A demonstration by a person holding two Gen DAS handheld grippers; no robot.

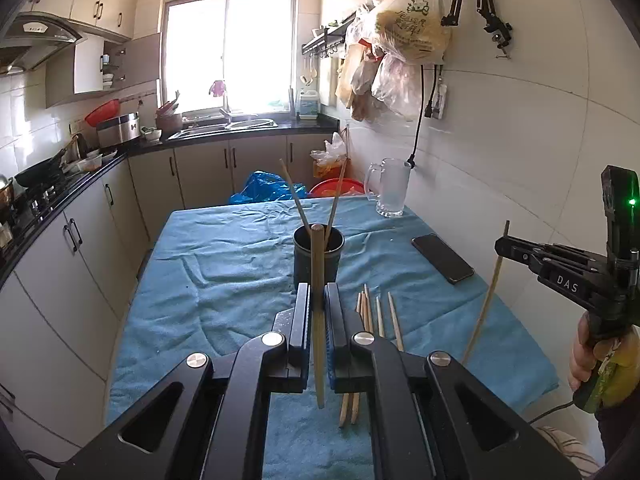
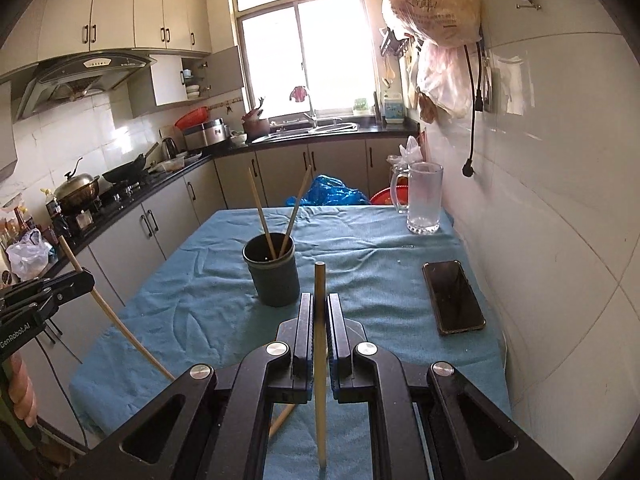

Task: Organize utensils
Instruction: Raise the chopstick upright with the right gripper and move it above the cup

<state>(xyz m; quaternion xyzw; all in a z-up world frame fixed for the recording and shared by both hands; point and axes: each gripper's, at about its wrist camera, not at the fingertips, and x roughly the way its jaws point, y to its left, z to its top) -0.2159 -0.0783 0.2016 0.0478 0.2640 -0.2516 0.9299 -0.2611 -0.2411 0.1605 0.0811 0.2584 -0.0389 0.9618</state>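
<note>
Left wrist view: the left gripper (image 1: 318,300), at frame centre-bottom, is clamped on a chopstick (image 1: 317,312) that stands upright between the pads. The dark cup (image 1: 318,258) sits just beyond, mid-frame, w/ two chopsticks (image 1: 312,200) already leaning inside. Loose chopsticks (image 1: 378,320) lie on the blue cloth (image 1: 224,276), lower centre-right. At right edge, the right gripper (image 1: 505,246) pinches another stick (image 1: 486,304).

Right wrist view: right gripper (image 2: 320,320), centre-bottom, clamped on its chopstick (image 2: 319,344), cup (image 2: 273,276) ahead & slightly left. Left gripper (image 2: 90,280) shows at left edge, holding its stick. Phone (image 2: 454,298) lies lower right, glass mug (image 2: 424,198) upper right.

To do this well, I'd say: bring one stick at a time over the rim, keep it near vertical, release only once the tip is inside the cup.
</note>
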